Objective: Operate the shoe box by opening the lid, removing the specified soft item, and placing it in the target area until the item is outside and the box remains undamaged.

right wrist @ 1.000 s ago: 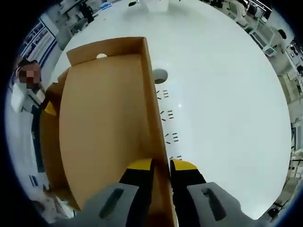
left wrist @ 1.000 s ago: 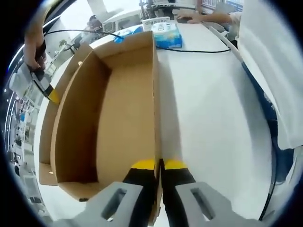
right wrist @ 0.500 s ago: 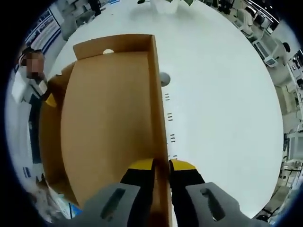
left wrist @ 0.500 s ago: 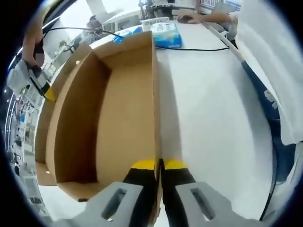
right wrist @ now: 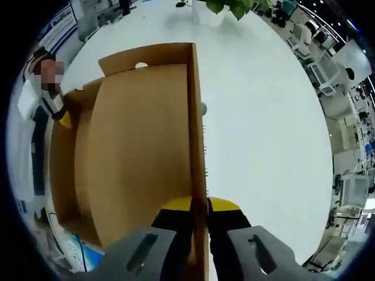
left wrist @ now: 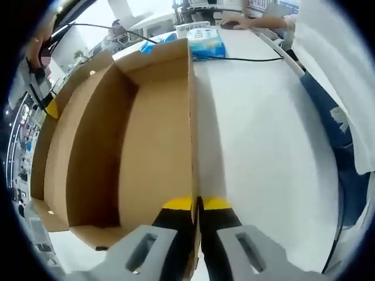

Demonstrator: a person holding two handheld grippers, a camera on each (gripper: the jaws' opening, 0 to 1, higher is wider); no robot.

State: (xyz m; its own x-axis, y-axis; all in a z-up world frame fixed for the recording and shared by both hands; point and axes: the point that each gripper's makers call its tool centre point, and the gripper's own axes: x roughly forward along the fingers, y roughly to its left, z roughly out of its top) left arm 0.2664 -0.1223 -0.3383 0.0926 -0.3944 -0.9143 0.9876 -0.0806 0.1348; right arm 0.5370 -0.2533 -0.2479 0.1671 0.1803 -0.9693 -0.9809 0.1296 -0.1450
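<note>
A brown cardboard shoe box [left wrist: 152,134] stands open on the white table, and its inside looks bare. My left gripper [left wrist: 197,203] is shut on the box's right-hand wall, one jaw on each side. Along the box's left side its lid [left wrist: 55,134] stands tilted, with a finger hole near the far end. The other gripper's yellow tip [left wrist: 51,108] holds that lid's outer edge. In the right gripper view my right gripper [right wrist: 199,204] is shut on the lid's rim [right wrist: 196,117]; the lid panel [right wrist: 135,146] spreads to the left. The left gripper [right wrist: 61,120] shows at the far left.
A blue tissue pack [left wrist: 206,42] and a black cable [left wrist: 246,60] lie beyond the box. A person in white clothing [left wrist: 334,70] stands by the table's right edge. Open white tabletop [right wrist: 263,117] lies beside the lid, with a small round hole [right wrist: 202,108] and plant leaves [right wrist: 228,7] farther off.
The lid has swung further over with the right gripper holding it; it looks larger and more upright at the left of the left gripper view. The box and left gripper stay put.
</note>
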